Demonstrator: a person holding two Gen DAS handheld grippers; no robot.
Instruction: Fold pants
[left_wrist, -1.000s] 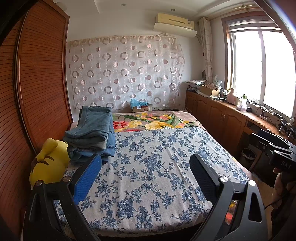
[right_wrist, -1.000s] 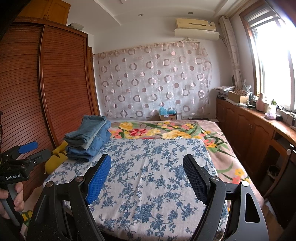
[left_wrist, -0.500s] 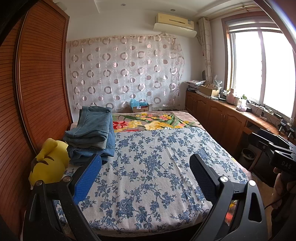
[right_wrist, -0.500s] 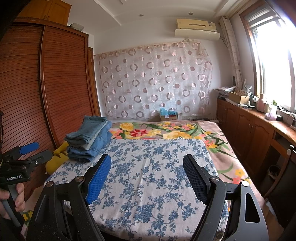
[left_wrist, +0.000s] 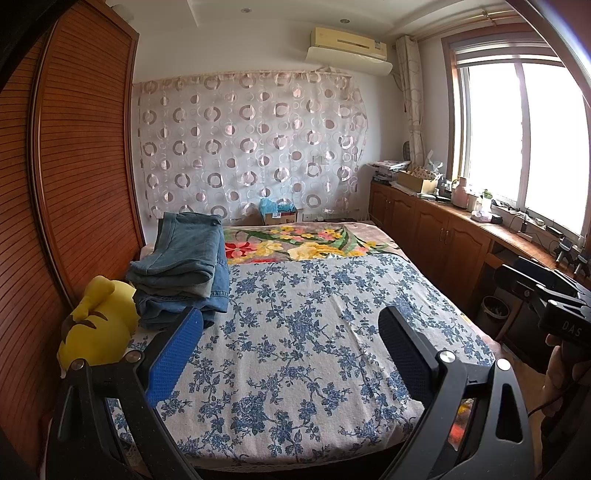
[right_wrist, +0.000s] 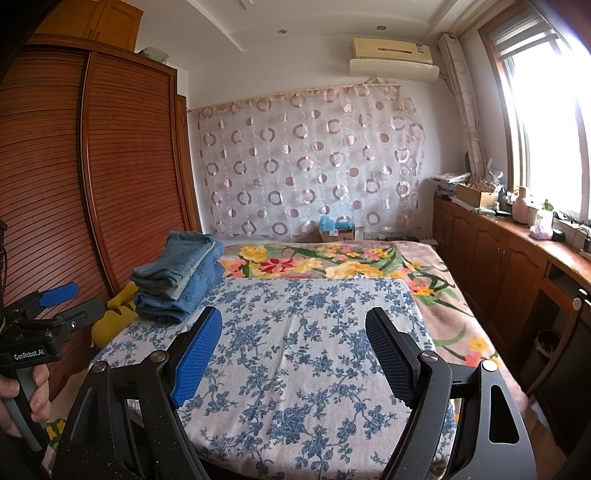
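A stack of folded blue jeans (left_wrist: 184, 269) lies at the far left of the bed, on the blue-flowered sheet (left_wrist: 295, 332); it also shows in the right wrist view (right_wrist: 181, 273). My left gripper (left_wrist: 291, 332) is open and empty, held above the near end of the bed, with the stack ahead to its left. My right gripper (right_wrist: 293, 328) is open and empty over the near end of the bed. The left gripper also shows at the left edge of the right wrist view (right_wrist: 55, 306), held in a hand.
A yellow plush toy (left_wrist: 96, 325) lies beside the jeans against the wooden wardrobe (left_wrist: 74, 184). A flowered blanket (left_wrist: 295, 243) covers the bed's far end. Wooden cabinets (left_wrist: 443, 236) with clutter run under the window on the right. A bin (left_wrist: 493, 310) stands by them.
Almost nothing has changed. Both grippers stay open and nearly still; the right wrist view has shifted very slightly.
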